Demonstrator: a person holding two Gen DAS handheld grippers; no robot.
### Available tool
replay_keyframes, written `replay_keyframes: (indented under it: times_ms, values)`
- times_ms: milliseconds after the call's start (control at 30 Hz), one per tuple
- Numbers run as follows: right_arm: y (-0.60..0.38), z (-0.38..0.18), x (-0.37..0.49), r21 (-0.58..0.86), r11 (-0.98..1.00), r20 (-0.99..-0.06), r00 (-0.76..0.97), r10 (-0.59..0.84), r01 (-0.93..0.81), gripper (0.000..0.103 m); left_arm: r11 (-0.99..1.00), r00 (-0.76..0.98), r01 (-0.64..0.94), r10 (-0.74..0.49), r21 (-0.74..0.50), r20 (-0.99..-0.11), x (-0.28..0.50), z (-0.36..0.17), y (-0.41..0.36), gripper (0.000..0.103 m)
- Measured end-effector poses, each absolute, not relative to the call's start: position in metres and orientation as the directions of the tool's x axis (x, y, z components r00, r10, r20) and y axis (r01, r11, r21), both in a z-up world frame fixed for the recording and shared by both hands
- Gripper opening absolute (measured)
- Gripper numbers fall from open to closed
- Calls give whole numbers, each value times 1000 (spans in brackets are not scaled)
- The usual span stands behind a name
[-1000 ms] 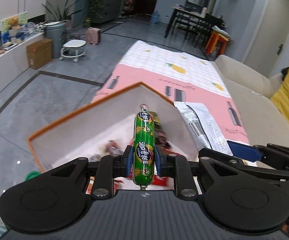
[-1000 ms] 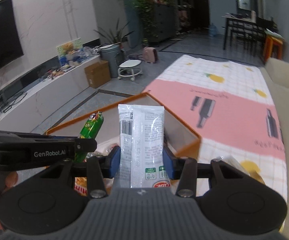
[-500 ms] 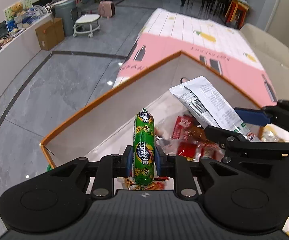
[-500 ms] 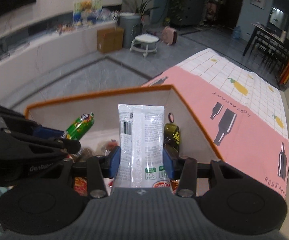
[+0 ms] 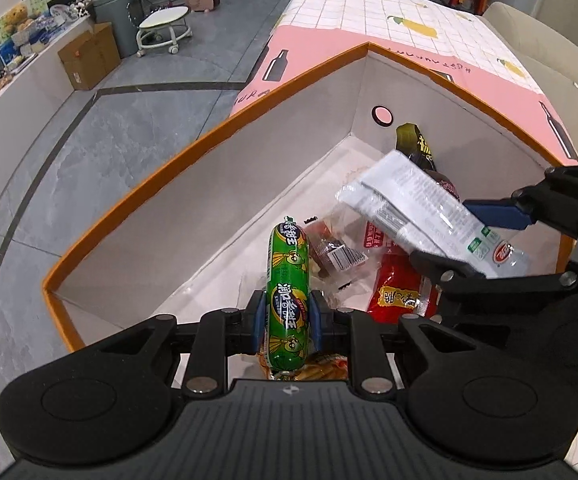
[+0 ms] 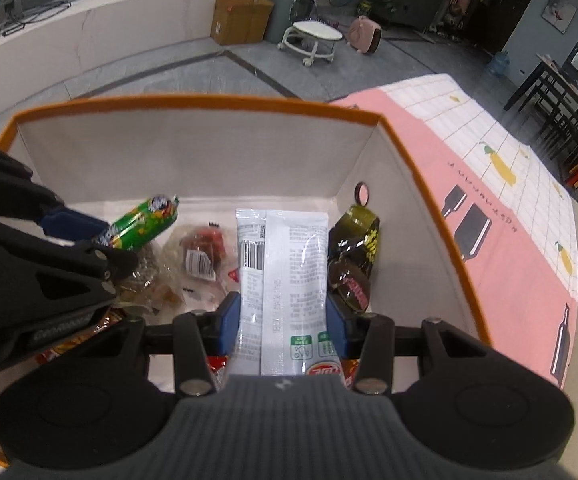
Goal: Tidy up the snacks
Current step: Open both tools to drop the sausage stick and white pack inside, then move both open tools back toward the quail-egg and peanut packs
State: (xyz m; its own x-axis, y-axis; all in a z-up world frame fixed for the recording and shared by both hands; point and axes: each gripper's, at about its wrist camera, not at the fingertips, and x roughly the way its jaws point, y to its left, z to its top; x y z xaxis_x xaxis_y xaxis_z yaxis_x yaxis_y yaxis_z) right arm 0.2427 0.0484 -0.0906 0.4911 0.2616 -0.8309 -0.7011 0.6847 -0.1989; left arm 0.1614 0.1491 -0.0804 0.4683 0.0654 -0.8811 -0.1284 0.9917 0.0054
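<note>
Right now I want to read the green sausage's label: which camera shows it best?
The left wrist view: the green sausage stands upright between the left gripper's jaws, label facing the camera over the orange-rimmed box. The right wrist view shows only its tilted, slightly blurred upper end beyond the left gripper's fingers.

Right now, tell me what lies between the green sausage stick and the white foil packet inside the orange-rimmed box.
In the right wrist view, a clear bag of red snacks lies on the box floor between the green sausage stick and white foil packet.
</note>
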Motion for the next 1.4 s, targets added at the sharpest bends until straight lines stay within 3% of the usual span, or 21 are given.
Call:
replay_keyframes:
  times_ms: [300, 433, 567, 733, 833, 1000, 1200, 1400]
  values:
    - [40, -97, 242, -190, 694, -842, 479, 249, -694, 45, 990, 464, -141, 68, 2, -883, 165, -80, 150, 26]
    - [35, -92, 238, -189, 698, -835, 487, 255, -691, 49, 989, 470, -146, 76, 8, -880, 164, -78, 149, 38]
    - [30, -82, 235, -197, 701, -813, 514, 274, -685, 57, 988, 506, -156, 84, 4, -859, 157, -68, 148, 61]
    - [15, -58, 221, -199, 708, -758, 564, 327, -678, 72, 984, 587, -177, 88, -22, -805, 145, -46, 148, 74]
    - [1, -41, 212, -201, 733, -710, 613, 348, -650, 73, 981, 648, -187, 87, -48, -756, 135, -34, 144, 79]
    - [-33, -15, 194, -145, 796, -615, 684, 392, -587, 80, 983, 739, -181, 113, -34, -664, 117, -16, 127, 80]
    - [-77, -1, 164, -50, 858, -544, 735, 406, -511, 81, 993, 824, -114, 89, -9, -559, 96, 1, 92, 80]
    - [-118, -6, 131, -37, 905, -517, 783, 346, -424, 81, 1000, 845, -15, 17, 8, -534, 85, 4, 52, 78]
